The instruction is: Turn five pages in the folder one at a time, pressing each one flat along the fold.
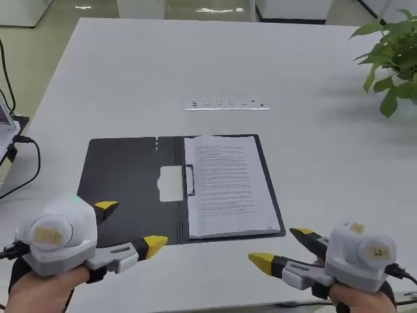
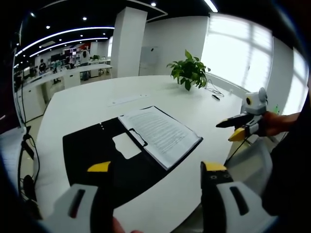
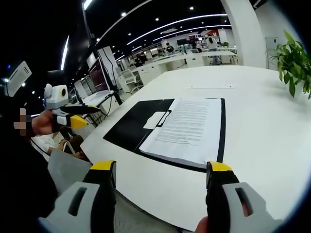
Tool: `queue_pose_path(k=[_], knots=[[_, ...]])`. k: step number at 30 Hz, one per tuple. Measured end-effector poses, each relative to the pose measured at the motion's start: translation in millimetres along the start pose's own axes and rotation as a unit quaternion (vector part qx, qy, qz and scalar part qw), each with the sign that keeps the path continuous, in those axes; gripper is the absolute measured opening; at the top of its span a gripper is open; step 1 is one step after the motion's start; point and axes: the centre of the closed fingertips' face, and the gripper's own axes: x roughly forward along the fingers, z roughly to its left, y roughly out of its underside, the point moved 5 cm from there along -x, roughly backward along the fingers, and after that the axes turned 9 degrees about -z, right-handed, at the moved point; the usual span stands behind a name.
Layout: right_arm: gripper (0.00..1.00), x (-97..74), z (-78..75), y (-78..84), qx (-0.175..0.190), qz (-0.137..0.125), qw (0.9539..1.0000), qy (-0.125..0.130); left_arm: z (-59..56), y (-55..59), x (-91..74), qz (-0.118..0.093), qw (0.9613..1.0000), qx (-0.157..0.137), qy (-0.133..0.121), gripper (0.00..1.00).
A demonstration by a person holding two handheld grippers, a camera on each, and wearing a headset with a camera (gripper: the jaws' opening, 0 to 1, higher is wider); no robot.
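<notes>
Left gripper [image 1: 130, 225] and right gripper [image 1: 280, 246] both wide, empty; pages [image 1: 228, 186] look floppy, so we'd pinch a right corner.

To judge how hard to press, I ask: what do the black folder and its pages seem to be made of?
The folder looks like stiff plastic or coated board, matte black: it lies flat with almost no glare. The pages look like plain white paper, matte, with lines of print.
</notes>
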Motion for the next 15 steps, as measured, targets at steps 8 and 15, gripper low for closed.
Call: queue_pose_path(k=[8,15], knots=[[0.75,-0.4,-0.6,-5.6,0.012,-0.013,0.9998,0.009,-3.6,-0.2,12.6,0.002,0.9999,0.003,0.013,0.72],[0.74,-2.2,-1.4,-4.2,0.021,-0.016,0.9995,0.016,-14.3,-2.3,26.5,0.016,0.9992,0.017,0.033,0.70]])
